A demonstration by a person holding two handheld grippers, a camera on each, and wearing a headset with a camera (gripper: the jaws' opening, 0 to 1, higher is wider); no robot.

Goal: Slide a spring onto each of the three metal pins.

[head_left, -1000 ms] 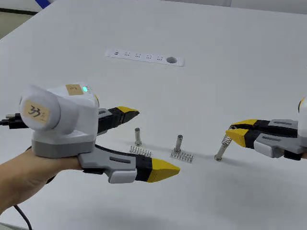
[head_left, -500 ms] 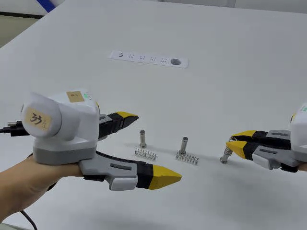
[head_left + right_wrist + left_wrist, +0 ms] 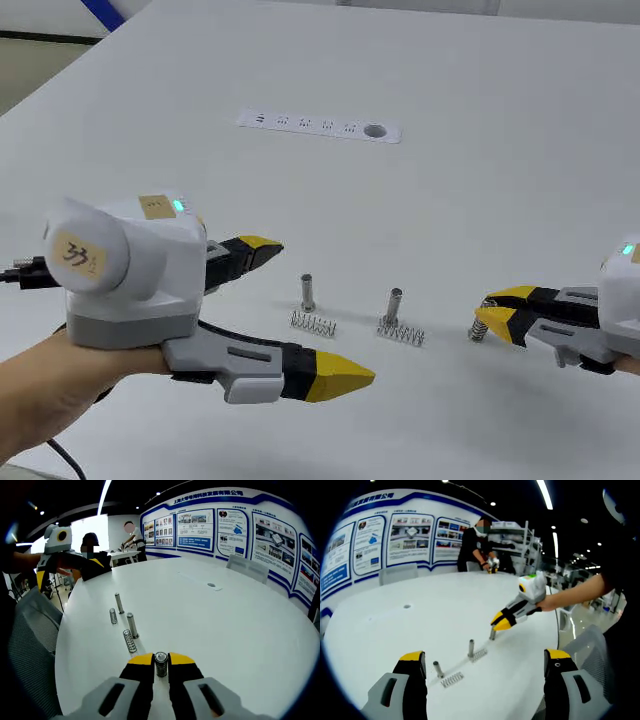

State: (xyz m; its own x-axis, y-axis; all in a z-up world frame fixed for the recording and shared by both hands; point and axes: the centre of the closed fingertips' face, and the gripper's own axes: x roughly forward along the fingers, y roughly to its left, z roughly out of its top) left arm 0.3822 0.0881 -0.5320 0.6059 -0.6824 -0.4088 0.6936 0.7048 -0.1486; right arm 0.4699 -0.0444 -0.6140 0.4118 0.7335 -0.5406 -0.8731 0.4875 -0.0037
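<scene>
Two bare metal pins [image 3: 308, 291] [image 3: 394, 303] stand upright on the white table [image 3: 450, 190]. A loose spring [image 3: 313, 323] [image 3: 401, 333] lies in front of each. At the right, a third pin [image 3: 482, 326] carries a spring [image 3: 160, 664], and my right gripper [image 3: 500, 310] is shut on that spring. My left gripper [image 3: 320, 309] is held wide open above the table, left of the pins, with nothing between its jaws. In the left gripper view the pins [image 3: 438, 669] [image 3: 471, 648] and the right gripper [image 3: 502, 622] lie ahead of the open left gripper [image 3: 485, 656].
A white power strip [image 3: 320, 126] is set into the table farther back. A mesh chair [image 3: 30, 645] stands by the table edge. People stand at a bench [image 3: 482, 542] in the background. Bare tabletop surrounds the pins.
The third pin leaned over a second ago and now stands upright. The right gripper has come down with the spring over it. The left gripper stays open in about the same place.
</scene>
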